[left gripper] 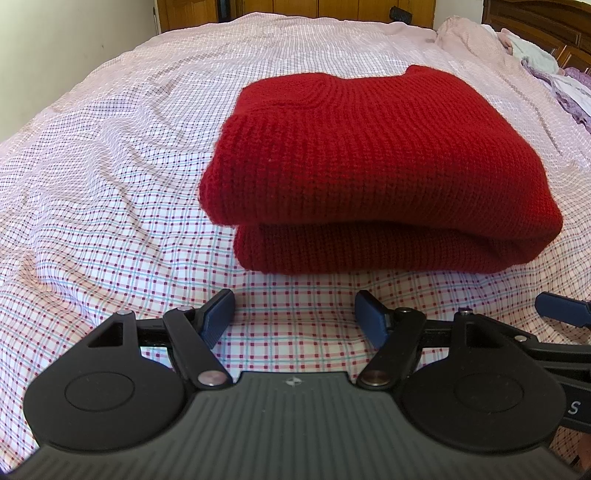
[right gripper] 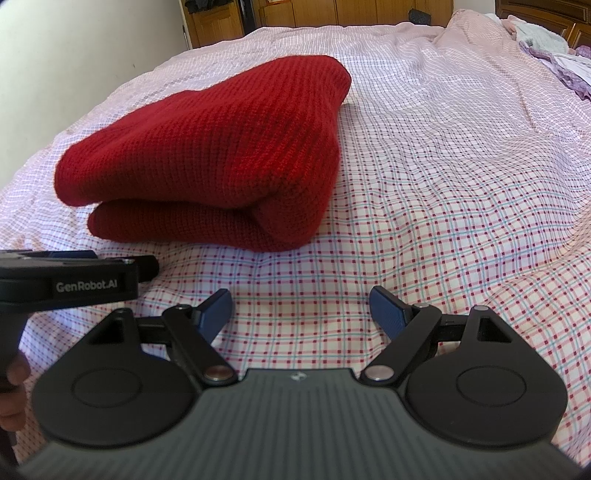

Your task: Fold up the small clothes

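Note:
A red knitted sweater (left gripper: 373,170) lies folded in a thick stack on the checked bedsheet (left gripper: 110,206), just beyond my left gripper (left gripper: 295,314). That gripper stands open over bare sheet, its blue pads apart with nothing between them. In the right wrist view the same red sweater (right gripper: 210,155) sits up and to the left, while my right gripper (right gripper: 301,314) hangs open above the sheet (right gripper: 461,206) to the sweater's right. The left gripper's black body (right gripper: 74,284) shows at the left edge there. A blue fingertip of the right gripper (left gripper: 561,308) peeks in at the right of the left wrist view.
A heap of pale pink and purple clothes (left gripper: 554,74) lies at the far right of the bed, beside a dark wooden headboard (left gripper: 535,18). Wooden cupboard doors (right gripper: 332,13) stand past the far end. A cream wall (left gripper: 55,44) runs along the bed's left side.

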Demonstrator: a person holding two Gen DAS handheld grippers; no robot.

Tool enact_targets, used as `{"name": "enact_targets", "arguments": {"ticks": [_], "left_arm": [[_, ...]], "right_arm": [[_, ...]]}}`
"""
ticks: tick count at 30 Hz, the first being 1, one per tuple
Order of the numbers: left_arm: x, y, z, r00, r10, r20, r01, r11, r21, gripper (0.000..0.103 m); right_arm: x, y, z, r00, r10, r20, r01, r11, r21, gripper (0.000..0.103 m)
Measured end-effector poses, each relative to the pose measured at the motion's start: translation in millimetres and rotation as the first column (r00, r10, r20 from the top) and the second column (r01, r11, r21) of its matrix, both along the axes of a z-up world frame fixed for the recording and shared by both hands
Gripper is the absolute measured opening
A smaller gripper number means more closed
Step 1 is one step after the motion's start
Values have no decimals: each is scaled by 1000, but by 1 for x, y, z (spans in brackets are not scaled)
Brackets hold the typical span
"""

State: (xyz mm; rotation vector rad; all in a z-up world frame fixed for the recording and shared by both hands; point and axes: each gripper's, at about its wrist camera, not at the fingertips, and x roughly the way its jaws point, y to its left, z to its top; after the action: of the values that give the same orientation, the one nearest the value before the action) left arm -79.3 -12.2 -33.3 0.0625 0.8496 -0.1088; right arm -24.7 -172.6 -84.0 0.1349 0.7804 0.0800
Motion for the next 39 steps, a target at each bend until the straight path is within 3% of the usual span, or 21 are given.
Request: {"name": "enact_targets", "arguments": {"ticks": [39], "left_arm": [[5,-2,2,1000,5,-11,-5,1000,7,77]], "right_arm": [[2,-7,-2,1000,4,-4,-4,1000,0,84]]}}
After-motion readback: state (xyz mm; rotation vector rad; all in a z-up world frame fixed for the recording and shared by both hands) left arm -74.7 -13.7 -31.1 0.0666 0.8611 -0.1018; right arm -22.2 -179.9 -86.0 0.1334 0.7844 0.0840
